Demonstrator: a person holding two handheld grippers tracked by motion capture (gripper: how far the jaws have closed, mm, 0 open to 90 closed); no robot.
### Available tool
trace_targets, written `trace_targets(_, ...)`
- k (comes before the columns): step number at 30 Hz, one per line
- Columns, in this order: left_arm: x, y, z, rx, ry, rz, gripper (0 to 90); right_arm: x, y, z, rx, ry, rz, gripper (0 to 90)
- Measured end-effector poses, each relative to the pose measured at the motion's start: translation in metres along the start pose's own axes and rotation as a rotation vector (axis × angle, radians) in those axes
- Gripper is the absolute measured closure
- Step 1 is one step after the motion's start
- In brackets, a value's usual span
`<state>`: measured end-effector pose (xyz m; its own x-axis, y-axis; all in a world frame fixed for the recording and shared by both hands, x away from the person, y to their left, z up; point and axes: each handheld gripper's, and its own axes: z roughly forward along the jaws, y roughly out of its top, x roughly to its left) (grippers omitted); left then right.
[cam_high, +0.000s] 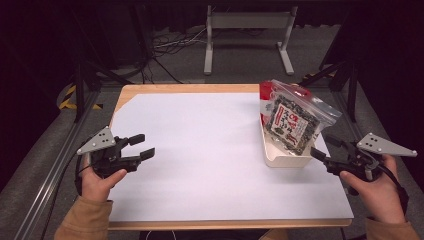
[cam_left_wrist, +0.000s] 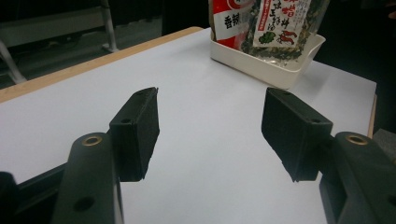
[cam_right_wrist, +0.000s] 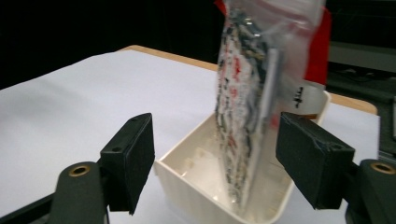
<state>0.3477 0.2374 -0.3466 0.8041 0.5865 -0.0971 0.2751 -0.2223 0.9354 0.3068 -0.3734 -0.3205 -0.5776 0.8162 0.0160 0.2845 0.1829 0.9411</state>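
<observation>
High view: both grippers, left (cam_high: 142, 146) and right (cam_high: 324, 148), gape empty; snack bag (cam_high: 292, 120) stands upright in white tray (cam_high: 280, 161).

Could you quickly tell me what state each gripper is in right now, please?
Left gripper: open, holding nothing, over the white table.
Right gripper: open, holding nothing, just short of the tray with the snack bag.

Wooden table (cam_high: 131, 91) under a white sheet (cam_high: 200, 150); cream tray (cam_high: 280, 159) on it.
</observation>
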Motion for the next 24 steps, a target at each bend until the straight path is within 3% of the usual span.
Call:
trace_targets(5,-0.004,-0.003,-0.002,0.0,0.003,0.004,37.6,0.016,0.0,0.007,0.001,0.052,-0.017,28.5)
trace_targets(14,-0.011,-0.013,-0.005,-0.009,0.021,0.009,37.5,0.042,-0.01,0.043,-0.028,0.177,-0.05,27.3)
trace_targets(24,-0.013,-0.027,-0.008,-0.009,0.013,0.0,37.2,0.054,-0.029,0.074,0.013,0.223,-0.086,27.2)
